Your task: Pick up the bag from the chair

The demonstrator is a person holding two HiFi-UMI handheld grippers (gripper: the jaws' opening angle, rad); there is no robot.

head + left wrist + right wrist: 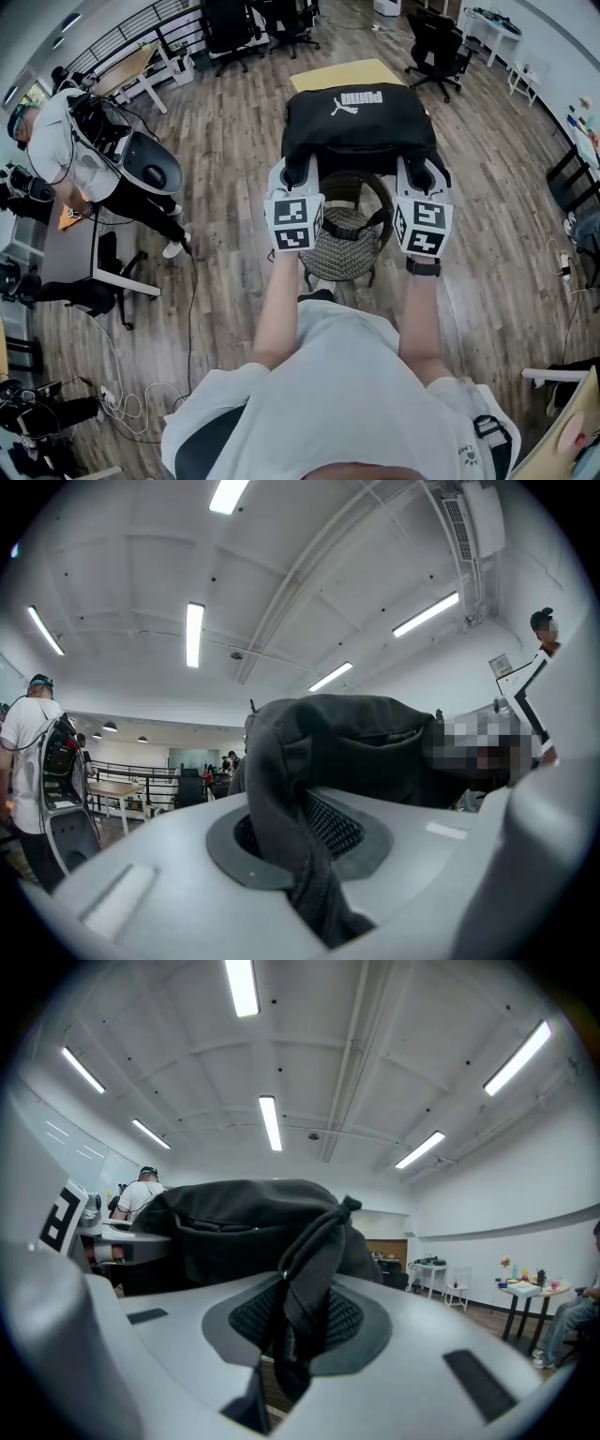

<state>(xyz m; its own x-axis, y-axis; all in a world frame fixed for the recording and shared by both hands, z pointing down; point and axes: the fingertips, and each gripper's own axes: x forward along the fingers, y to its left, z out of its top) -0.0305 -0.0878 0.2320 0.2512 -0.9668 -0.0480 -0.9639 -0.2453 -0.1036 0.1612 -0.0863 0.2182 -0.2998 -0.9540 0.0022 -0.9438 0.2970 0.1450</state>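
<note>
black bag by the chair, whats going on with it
A person holds a gripper in each hand, and both are clamped on the black bag. The left gripper pinches a fold of its fabric at one end, the right gripper a fold at the other. The bag hangs between them, up off the woven chair, with a strap dangling over the seat.

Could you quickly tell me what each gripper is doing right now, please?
The left gripper is closed, pinching fabric of the black bag.
The right gripper is closed, pinching the same bag's other side.
</note>
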